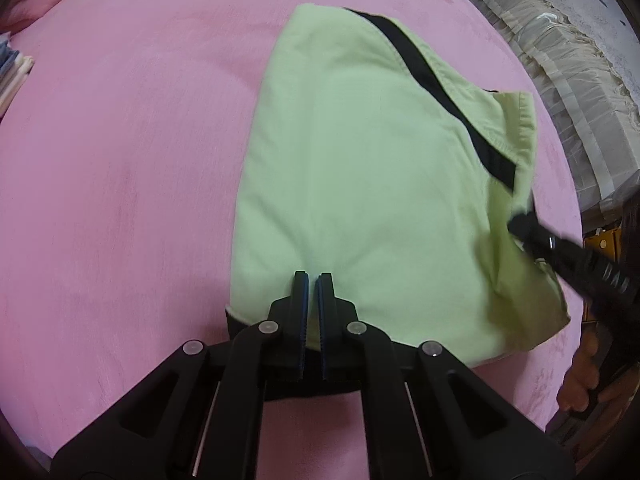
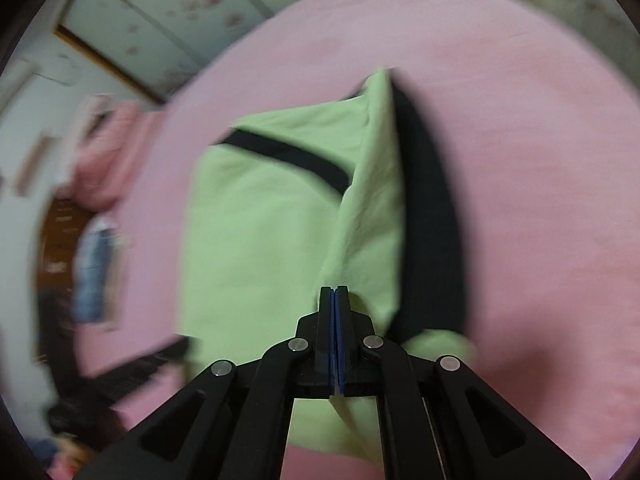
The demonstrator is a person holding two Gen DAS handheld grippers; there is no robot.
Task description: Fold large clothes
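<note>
Both tongs pinch the light-green garment (image 1: 352, 184) on the pink bed (image 1: 120, 160): left tongs (image 1: 313, 278), right tongs (image 2: 335, 290).

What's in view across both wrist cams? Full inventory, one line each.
garment: one, light green with black stripe, partly folded mid-bed, both grippers pinching it
bed cover: one, pink, under garment
folded stack: one, pale and blue, left edge of bed
lace-trimmed bedding: cream, beyond the bed's right edge
wall panels: pale, floral, blurred
left gripper: one, black, shut on near hem
right gripper: one, black, shut on raised fold
hand: one, holding right gripper
</note>
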